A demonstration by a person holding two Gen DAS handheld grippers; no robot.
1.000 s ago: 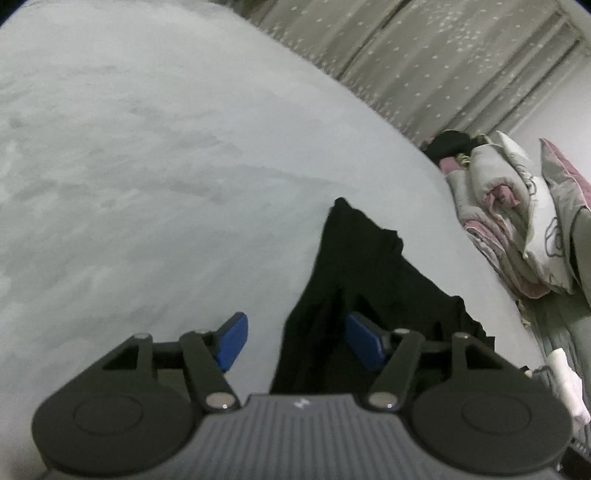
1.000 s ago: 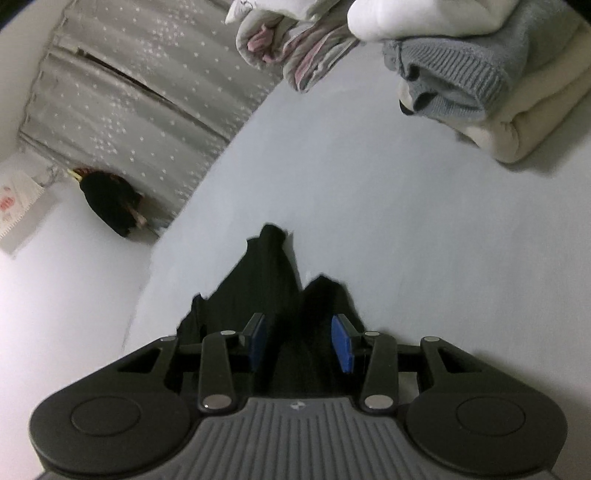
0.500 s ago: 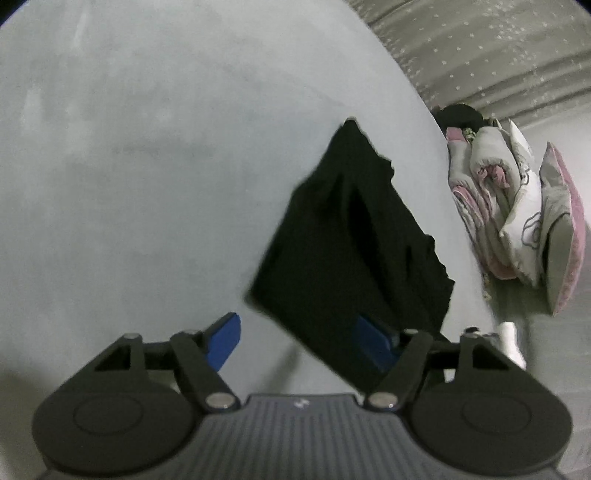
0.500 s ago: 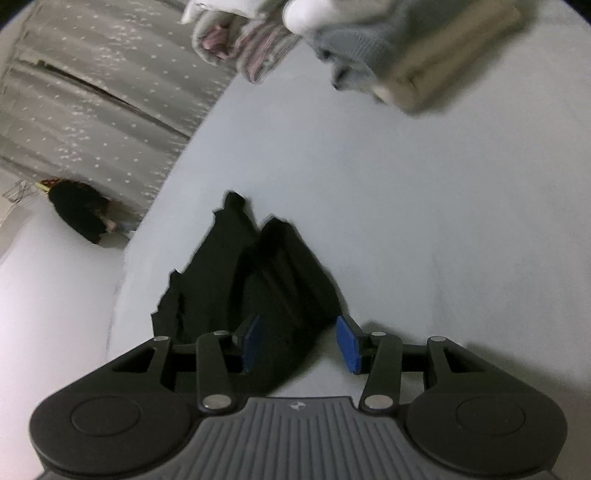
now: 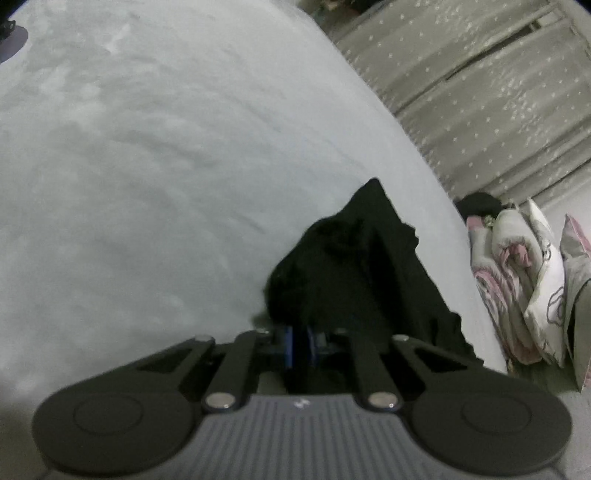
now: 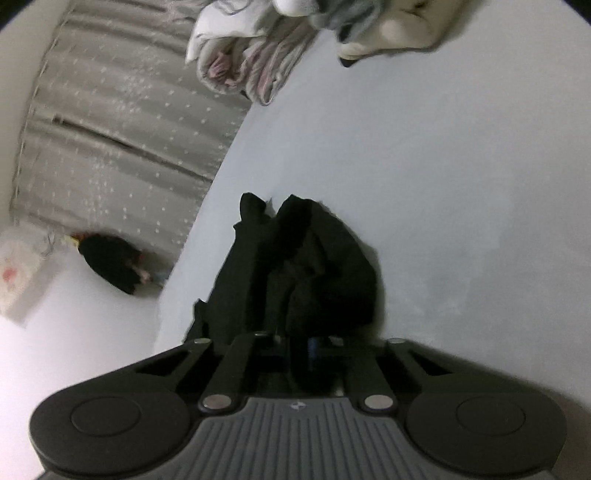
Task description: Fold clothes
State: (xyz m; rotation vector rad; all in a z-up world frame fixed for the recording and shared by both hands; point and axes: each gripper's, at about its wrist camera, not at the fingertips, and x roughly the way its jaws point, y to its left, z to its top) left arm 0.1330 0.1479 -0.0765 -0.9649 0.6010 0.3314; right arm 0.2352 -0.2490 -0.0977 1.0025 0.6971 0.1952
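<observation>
Left wrist view: closest to me I see my left gripper (image 5: 300, 347), and its two blue pads are squeezed together on the near edge of the crumpled black cloth garment (image 5: 354, 273). The garment runs away from the gripper, long and narrow, and its far tip points up toward the back of the pale grey bed sheet (image 5: 147, 166). It lies near the right edge of the bed. Past that edge sits a rolled white and pink quilt (image 5: 517, 288), and behind it hangs a grey curtain with small white dots (image 5: 480, 92).

In the right wrist view, my right gripper (image 6: 306, 350) is also pinched shut on the near edge of the same black garment (image 6: 306, 266). The cloth is bunched up in a lump right in front of the fingers, and two small peaks stick up at its far end. It lies close to the left edge of the bed sheet (image 6: 461, 166). Far off at the top is a blurry pile of folded clothes in grey and cream (image 6: 369, 26), next to the quilt (image 6: 243, 62). The dotted curtain (image 6: 110, 122) hangs on the left.
</observation>
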